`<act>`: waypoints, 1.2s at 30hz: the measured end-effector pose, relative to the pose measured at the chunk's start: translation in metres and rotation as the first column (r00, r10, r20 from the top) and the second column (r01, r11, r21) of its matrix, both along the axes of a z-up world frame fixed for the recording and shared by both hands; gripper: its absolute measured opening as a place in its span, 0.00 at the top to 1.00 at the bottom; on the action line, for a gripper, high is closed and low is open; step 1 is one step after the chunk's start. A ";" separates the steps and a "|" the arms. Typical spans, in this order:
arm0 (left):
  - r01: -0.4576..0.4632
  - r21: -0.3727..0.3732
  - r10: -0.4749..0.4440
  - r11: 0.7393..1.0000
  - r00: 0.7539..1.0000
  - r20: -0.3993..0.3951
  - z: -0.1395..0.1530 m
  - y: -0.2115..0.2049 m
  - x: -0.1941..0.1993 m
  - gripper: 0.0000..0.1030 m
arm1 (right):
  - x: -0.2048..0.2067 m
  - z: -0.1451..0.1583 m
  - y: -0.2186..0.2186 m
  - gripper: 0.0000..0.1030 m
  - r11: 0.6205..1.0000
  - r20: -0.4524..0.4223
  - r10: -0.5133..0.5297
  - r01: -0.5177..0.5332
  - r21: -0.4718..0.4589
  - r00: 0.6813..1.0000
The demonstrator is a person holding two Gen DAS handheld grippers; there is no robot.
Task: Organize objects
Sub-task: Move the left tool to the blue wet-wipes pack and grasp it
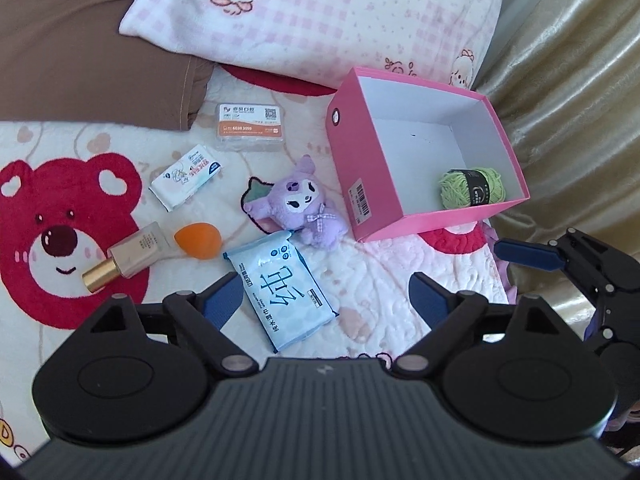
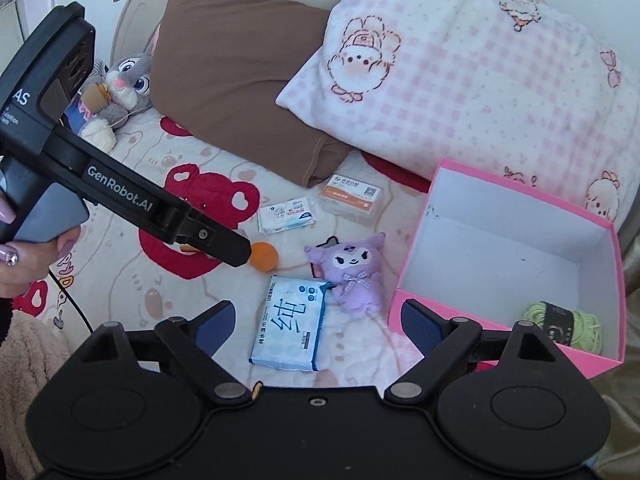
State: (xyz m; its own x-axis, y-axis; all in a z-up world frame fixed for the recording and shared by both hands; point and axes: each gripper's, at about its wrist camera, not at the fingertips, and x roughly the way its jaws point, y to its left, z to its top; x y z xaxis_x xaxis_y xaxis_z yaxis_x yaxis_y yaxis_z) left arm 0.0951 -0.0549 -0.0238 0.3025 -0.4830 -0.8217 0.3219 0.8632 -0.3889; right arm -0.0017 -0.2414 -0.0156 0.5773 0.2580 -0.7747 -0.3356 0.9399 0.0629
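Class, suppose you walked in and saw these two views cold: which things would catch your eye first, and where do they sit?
Probably the pink box, open at the right of the bed with only a green yarn ball in its near corner. Next, the purple plush just left of the box, with the blue wipes pack lying in front of it. Both grippers hover open and empty, the left gripper above the wipes.
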 end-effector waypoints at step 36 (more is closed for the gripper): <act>-0.119 -0.076 0.114 0.990 0.992 -0.062 -0.168 0.009 0.014 0.46 | 0.038 -0.180 0.067 0.12 0.994 -0.079 -0.050 0.042 -0.101 0.996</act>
State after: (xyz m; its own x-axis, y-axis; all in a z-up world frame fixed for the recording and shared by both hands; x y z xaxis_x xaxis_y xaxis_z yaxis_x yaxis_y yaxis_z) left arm 0.1092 -0.0457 -0.1916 0.3135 -0.5115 -0.8000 0.1960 0.8592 -0.4726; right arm 0.0361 -0.1748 -0.1961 0.5210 0.1523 -0.8398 -0.2892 0.9572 -0.0058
